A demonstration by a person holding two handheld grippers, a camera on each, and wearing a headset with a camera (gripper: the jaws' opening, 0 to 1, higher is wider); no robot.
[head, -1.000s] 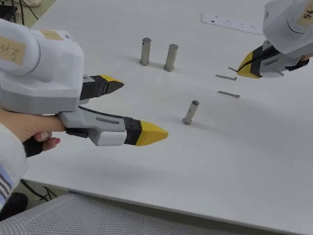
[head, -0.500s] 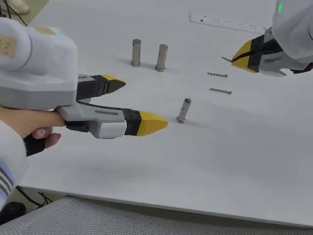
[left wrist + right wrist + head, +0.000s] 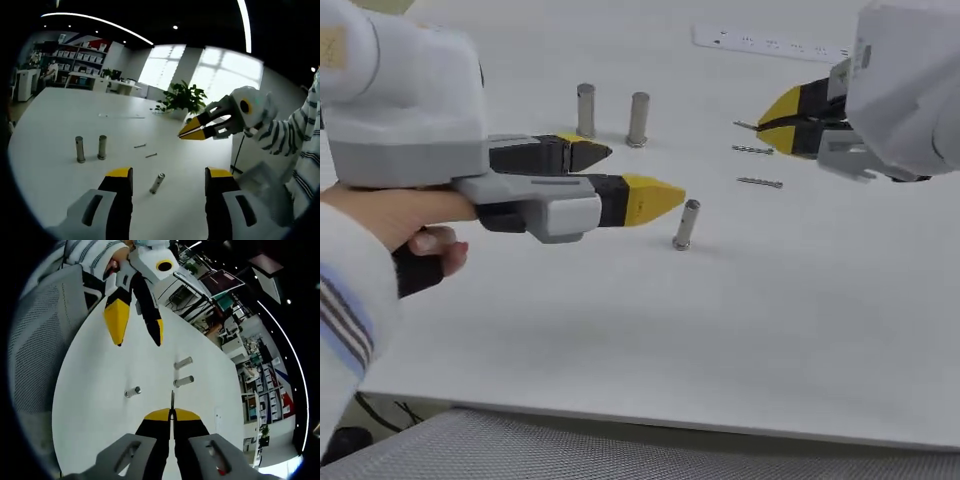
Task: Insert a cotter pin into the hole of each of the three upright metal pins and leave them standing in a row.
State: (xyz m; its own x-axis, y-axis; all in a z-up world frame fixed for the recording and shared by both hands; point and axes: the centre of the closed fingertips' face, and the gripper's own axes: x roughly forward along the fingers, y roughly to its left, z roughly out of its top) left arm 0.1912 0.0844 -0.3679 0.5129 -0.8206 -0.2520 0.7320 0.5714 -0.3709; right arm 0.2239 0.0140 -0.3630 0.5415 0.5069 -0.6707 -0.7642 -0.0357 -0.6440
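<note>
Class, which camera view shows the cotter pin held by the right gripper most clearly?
The right gripper view: the cotter pin juts straight out from the right gripper's shut jaws. In the head view its tip pokes out past the jaws; in the left gripper view it is too small to make out.

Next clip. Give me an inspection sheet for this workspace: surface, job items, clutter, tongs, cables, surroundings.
Surface: white table.
Job's things: far-left metal pin and far-right metal pin upright, side by side; near metal pin apart from them; upper loose cotter pin and lower loose cotter pin lying flat; no cotter pin seen in any metal pin.
Clutter: power strip at the far edge.
Tongs: left tongs open, empty; right tongs shut on held cotter pin.
Cables: nothing seen on the table.
Surroundings: mesh chair, potted plant, windows.
</note>
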